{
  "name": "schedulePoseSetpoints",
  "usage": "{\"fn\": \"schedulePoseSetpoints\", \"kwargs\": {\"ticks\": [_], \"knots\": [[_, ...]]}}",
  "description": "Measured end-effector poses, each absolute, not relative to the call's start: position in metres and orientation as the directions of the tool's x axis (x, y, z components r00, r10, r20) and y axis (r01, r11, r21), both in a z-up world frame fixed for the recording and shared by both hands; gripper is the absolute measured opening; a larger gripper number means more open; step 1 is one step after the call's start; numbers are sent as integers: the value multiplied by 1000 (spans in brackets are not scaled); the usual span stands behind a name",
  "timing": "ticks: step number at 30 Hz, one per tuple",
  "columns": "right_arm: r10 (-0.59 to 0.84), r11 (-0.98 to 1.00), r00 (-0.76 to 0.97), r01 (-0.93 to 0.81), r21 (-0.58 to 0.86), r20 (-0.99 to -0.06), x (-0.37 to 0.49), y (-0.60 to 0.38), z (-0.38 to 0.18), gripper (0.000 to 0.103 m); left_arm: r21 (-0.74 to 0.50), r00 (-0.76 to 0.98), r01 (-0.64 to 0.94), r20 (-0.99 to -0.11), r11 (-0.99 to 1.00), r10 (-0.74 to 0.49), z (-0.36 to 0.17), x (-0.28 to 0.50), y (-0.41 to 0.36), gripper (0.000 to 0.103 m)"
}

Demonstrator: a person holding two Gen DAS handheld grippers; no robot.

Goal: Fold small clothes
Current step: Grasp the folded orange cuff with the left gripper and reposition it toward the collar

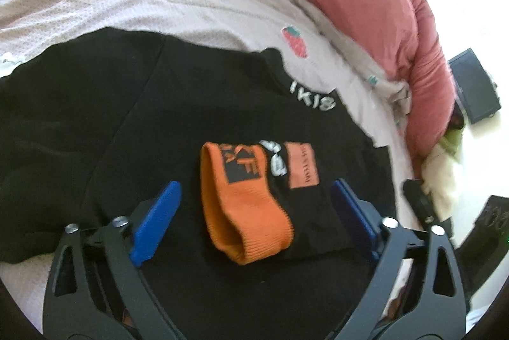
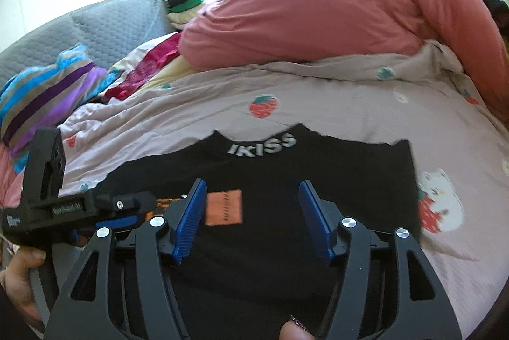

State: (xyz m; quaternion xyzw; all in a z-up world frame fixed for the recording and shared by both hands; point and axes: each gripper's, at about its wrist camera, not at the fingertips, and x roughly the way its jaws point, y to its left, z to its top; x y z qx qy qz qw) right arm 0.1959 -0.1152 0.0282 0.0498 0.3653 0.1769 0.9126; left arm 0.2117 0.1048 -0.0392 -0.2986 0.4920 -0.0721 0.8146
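A folded orange sock with a black logo patch lies on a black garment that is spread flat on the bed. The garment bears white "IKISS" lettering and a salmon label. My left gripper stands open just above the sock, one blue pad on each side, neither touching it. My right gripper is open over the black garment to the right of the label, with nothing between its pads. In the right wrist view the left gripper's body hides most of the sock.
The bed has a pale strawberry-print sheet. A bulky pink duvet lies along the far side. At the far left lie a striped cloth and a grey pillow. A person's hand grips the left handle.
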Motion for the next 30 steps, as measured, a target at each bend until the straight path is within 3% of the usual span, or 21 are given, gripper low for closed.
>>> {"fn": "schedulePoseSetpoints", "kwargs": {"ticks": [5, 7, 10, 16, 21, 26, 30], "knots": [[343, 939, 677, -242, 243, -652, 189, -140, 24, 59, -503, 502, -168, -784, 848, -365, -45, 208, 94, 53], [336, 942, 679, -225, 250, -653, 187, -148, 23, 59, -503, 495, -155, -784, 850, -374, -47, 209, 90, 25], [326, 944, 685, -198, 264, -652, 185, -163, 23, 59, -464, 501, -118, -791, 878, -350, -46, 209, 80, 10], [270, 958, 704, -126, 259, -657, 183, -196, 21, 59, -457, 584, -53, -735, 888, -344, -13, 201, 86, 6], [227, 968, 707, -87, 236, -670, 184, -210, 17, 59, -424, 595, -90, -749, 901, -293, -6, 197, 104, 7], [207, 976, 685, -97, 194, -699, 189, -201, 8, 59, -321, 583, -143, -792, 936, -182, -10, 196, 108, 13], [213, 977, 649, -144, 156, -731, 194, -184, -4, 59, -279, 602, -112, -783, 954, -159, -4, 194, 100, 25]]}}
